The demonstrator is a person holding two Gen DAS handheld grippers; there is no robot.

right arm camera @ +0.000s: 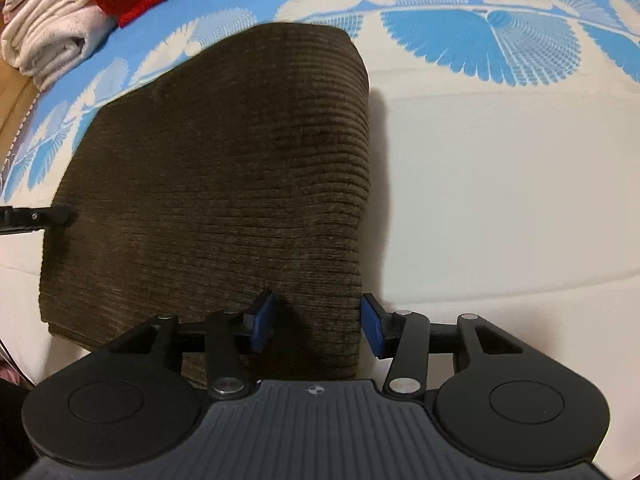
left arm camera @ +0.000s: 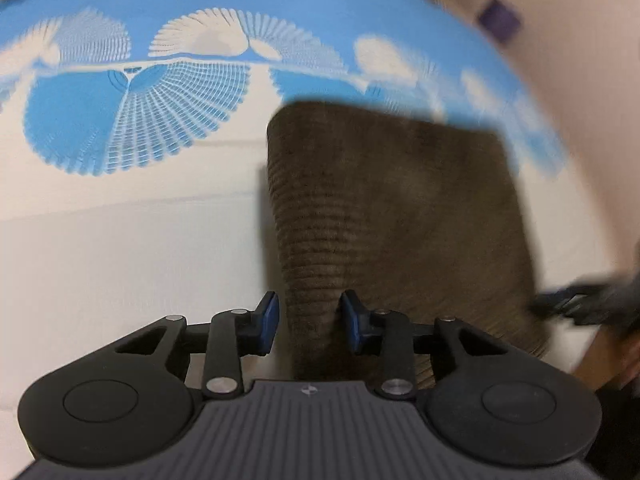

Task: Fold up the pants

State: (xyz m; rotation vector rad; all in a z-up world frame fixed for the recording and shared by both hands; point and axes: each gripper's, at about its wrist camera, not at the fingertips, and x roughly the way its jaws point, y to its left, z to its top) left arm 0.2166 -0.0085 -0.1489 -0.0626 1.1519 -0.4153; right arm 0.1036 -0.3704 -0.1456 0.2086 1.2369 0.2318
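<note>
Already folded, the brown corduroy pants point(right arm camera: 216, 184) lie on the blue-and-white bedspread point(right arm camera: 500, 168).
Both claws stand released, pads off the cloth: left claw point(left arm camera: 308, 324) straddles the near edge at 6 o'clock, right claw point(right arm camera: 316, 326) likewise; folded laundry point(right arm camera: 52, 40) at 10 o'clock.

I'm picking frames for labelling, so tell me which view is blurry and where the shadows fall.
Left wrist view: motion blur smears the brown corduroy pants' far and right edges and the right gripper; the blue-patterned bedspread bows from fisheye. Right wrist view: sharper, the ribbing reads clearly, and the pants cast a soft shadow rightward onto the white part of the bedspread.
</note>
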